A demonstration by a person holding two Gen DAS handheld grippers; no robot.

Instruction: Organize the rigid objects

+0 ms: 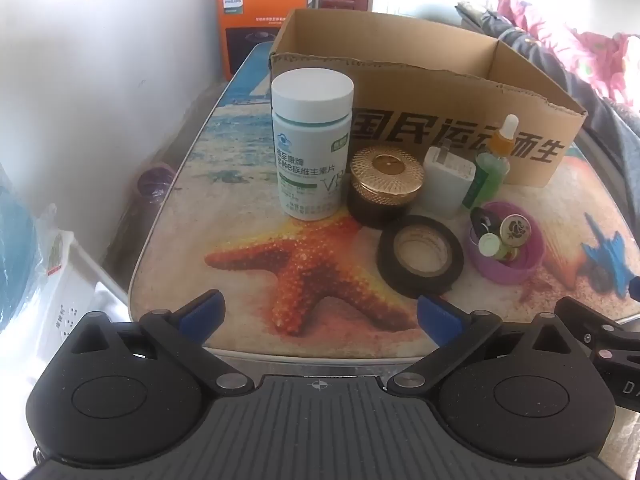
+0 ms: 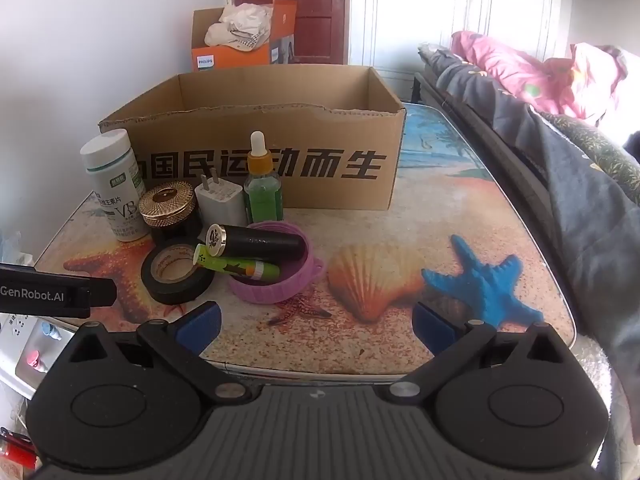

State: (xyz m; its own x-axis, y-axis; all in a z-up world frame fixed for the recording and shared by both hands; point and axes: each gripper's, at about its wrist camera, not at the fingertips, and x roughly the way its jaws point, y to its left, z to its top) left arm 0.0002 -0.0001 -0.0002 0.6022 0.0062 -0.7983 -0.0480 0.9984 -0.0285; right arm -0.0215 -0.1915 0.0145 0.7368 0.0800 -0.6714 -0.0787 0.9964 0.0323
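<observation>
**Both tools released at the near edge of the bench, objects grouped before the carton**

The left tool [image 1: 318, 314] hangs at the near edge of the bench [image 1: 248, 320], its blue fingertips [image 1: 202, 314] spread wide and grasping nothing. The right tool [image 2: 316, 326] is likewise released and empty, poised over the near edge beside a printed shell. Ahead of the left tool lies a black tape roll [image 1: 420, 256], flat on the bench. Just right of it sits a purple lid [image 1: 506, 242], upturned, holding a black tube [image 2: 260, 244] with a rose-marked gold end and a green tube [image 2: 236, 266]; both tubes lie tilted across its rim. Behind the tape stand, from left to right, a white pill bottle [image 1: 310, 148], a dark jar with a gold lid [image 1: 386, 184], a white charger [image 1: 446, 180] with prongs upward, and a green dropper bottle [image 1: 490, 166]. All four are upright and close together. Behind them rests an open cardboard box [image 1: 440, 92] bearing large black characters on its front wall. An orange carton [image 2: 244, 36] with cloth inside stands farther back. A bed with dark and pink bedding [image 2: 540, 92] borders the bench on the right.
</observation>
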